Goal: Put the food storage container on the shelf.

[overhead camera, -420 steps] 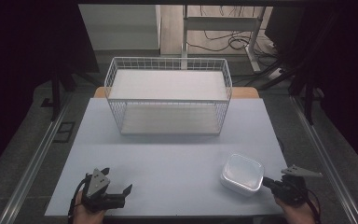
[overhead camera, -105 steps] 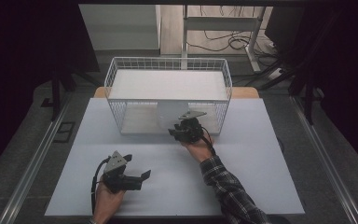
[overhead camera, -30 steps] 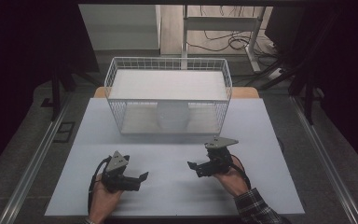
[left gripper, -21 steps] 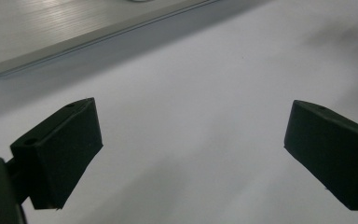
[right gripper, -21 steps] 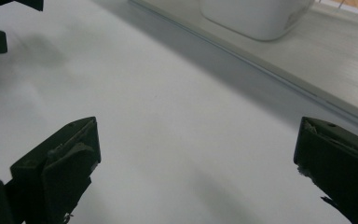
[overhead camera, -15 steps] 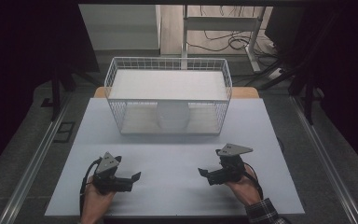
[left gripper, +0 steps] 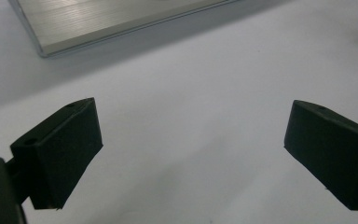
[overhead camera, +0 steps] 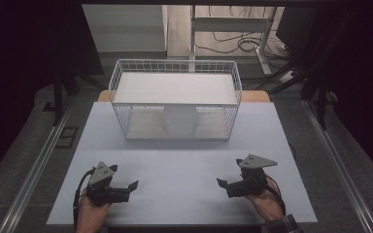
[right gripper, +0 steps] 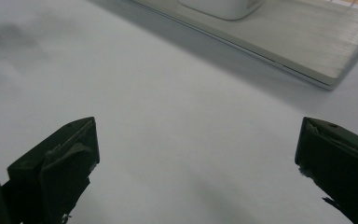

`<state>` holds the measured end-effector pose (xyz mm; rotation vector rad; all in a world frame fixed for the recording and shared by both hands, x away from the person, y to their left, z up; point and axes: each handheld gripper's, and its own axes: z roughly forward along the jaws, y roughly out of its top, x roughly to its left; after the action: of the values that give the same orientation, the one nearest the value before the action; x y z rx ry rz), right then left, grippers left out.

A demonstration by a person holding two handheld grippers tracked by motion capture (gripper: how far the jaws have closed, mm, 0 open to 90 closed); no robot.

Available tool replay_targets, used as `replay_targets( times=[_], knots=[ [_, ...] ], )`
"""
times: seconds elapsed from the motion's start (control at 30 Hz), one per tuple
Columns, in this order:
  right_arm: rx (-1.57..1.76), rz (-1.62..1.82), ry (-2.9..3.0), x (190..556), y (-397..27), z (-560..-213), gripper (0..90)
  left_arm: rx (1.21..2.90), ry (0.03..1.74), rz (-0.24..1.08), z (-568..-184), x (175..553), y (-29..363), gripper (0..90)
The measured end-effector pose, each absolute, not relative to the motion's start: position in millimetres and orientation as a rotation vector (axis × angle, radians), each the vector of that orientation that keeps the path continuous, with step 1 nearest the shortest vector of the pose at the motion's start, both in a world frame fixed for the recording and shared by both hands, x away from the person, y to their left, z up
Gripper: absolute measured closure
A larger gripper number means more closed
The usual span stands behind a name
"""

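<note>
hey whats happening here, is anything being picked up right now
Nothing is being held. A person has a gripper in each hand near the front edge of the table: the left gripper and the right gripper both sit open and empty over bare tabletop. A white container sits inside the wire basket at the back of the table, apart from both grippers.

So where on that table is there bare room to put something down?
The widest bare patch lies between the left gripper and right gripper, reaching up to the wire basket. Narrower strips flank the basket. Inside, the white container fills the middle.
</note>
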<state>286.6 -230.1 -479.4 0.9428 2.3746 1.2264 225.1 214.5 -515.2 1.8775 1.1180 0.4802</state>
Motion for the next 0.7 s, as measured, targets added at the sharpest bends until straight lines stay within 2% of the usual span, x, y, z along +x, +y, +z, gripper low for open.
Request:
replay_targets(
  times=[0.7],
  knots=[
    [1.041, 1.182, 2.229, 260, -278, -482, 0.0, 1.838, 1.169, 0.521, -520, 201, 239, 2.3]
  ],
)
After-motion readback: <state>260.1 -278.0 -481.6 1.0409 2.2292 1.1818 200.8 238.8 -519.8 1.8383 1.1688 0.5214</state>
